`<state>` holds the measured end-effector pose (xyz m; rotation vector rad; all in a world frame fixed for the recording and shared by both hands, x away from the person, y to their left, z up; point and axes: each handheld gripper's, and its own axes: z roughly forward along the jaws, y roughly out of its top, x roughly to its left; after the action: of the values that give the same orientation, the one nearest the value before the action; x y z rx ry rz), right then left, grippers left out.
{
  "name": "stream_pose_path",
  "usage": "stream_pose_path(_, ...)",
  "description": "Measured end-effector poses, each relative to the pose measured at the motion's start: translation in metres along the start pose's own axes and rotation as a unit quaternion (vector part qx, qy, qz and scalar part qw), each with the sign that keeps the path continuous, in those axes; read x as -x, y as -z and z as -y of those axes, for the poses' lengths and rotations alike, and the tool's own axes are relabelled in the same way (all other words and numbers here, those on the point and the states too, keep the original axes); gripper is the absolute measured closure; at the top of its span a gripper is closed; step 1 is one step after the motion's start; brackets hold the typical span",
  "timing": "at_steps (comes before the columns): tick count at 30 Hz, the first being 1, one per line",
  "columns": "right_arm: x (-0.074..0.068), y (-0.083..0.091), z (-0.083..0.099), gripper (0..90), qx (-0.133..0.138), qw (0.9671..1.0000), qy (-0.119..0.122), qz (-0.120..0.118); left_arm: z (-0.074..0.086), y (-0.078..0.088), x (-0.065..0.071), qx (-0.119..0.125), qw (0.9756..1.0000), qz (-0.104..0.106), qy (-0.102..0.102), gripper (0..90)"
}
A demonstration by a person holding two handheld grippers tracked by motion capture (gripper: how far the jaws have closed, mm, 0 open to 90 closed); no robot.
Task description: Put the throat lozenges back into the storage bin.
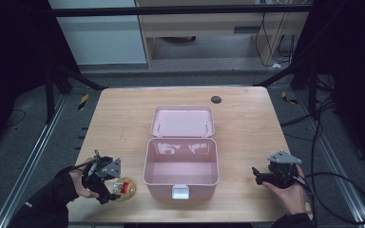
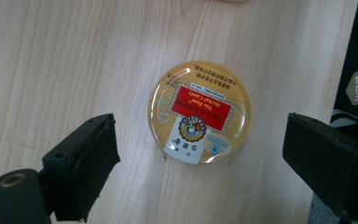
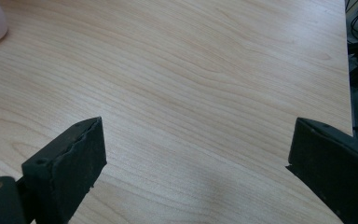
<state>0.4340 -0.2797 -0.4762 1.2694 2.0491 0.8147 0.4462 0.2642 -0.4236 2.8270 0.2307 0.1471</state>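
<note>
- Left gripper (image 2: 200, 154): jaws spread wide, nothing between the pads; the round candy tin (image 2: 199, 112) lies flat on the table (image 2: 74, 56) just ahead of and between the 2 jaws, untouched
- Right gripper (image 3: 196, 158): jaws wide, holding nothing, bare wood ahead of it
- Pink box (image 1: 180, 164): open, beside the left gripper, just past the tin
- Risk: the tin is low and glossy; pads closing too high would likely slip over its rim, or 1 pad landing first could skid it toward the table edge
</note>
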Motion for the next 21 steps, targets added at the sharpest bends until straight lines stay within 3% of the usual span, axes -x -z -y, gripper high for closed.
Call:
stream_pose_path(11, -0.002, -0.004, 0.001, 3.6, -0.013, 0.9999, 0.006, -0.004, -0.005, -0.019, -0.001, -0.027, 0.9993, 0.014, -0.019, 7.0)
stream_pose_path(21, -0.005, -0.007, 0.001, 3.7, -0.028, 0.9994, 0.017, -0.013, -0.008, -0.036, -0.004, -0.042, 0.9984, 0.029, -0.024, 7.5)
